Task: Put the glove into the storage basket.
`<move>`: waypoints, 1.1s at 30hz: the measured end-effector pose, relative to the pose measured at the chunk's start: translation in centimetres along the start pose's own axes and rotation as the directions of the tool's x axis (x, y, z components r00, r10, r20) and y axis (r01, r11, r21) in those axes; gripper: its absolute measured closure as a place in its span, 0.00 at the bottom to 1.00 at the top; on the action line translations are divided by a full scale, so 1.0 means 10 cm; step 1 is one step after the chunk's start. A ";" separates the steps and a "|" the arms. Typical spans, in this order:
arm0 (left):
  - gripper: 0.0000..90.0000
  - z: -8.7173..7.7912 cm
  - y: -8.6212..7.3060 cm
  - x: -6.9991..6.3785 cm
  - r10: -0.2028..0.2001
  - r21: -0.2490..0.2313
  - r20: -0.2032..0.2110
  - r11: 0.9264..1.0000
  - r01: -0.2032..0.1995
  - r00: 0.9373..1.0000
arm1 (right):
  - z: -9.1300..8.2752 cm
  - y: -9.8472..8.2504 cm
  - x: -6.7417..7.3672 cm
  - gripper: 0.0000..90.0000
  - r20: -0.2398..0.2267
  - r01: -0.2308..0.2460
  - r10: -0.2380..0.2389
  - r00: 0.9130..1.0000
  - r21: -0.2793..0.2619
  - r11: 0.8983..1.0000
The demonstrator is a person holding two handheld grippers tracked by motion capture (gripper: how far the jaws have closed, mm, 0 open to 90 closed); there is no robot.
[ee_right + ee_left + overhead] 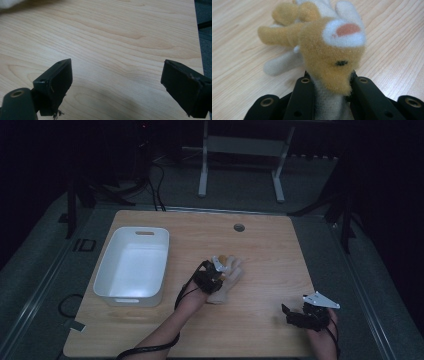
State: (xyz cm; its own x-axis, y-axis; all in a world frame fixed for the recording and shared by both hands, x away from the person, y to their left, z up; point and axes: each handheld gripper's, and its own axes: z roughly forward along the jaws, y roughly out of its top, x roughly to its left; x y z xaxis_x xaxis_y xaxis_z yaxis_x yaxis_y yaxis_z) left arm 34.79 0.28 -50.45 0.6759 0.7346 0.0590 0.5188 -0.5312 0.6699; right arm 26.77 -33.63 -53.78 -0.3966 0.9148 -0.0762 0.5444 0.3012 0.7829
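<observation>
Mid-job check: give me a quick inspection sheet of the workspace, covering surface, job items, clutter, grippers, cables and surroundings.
Surface: light wooden table, with a small round grommet near its far edge.
Job items: tan and white plush toy at mid-table; white bin to its left, nothing seen inside.
Clutter: nothing seen.
Grippers: left gripper shut on the plush toy, jaws pressing its sides; right gripper open over bare wood near the table's right front corner, holding nothing.
Cables: black cable trails from the left gripper along the forearm; more black cables on the floor beyond the table.
Surroundings: dim room, grey floor, white frame legs behind the table.
</observation>
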 end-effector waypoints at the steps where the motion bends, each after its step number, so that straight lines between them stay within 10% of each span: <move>1: 0.88 -0.02 0.00 0.00 0.003 0.000 0.001 1.000 -0.003 1.000 | 0.00 0.00 0.01 0.11 -0.002 0.002 -0.002 1.000 0.000 1.000; 33: 0.88 -1.09 -0.08 0.77 -0.092 -0.138 -0.091 0.987 0.079 0.992 | 0.02 0.03 0.05 0.11 -0.010 0.009 -0.009 1.000 0.006 1.000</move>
State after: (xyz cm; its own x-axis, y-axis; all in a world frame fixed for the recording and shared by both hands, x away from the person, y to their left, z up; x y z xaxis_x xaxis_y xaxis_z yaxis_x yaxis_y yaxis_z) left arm 33.80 10.97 -42.46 0.5749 0.8157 0.0637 0.4937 -0.4079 0.7680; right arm 26.86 -33.08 -53.72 -0.4090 0.9093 -0.0768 0.5452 0.3110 0.7785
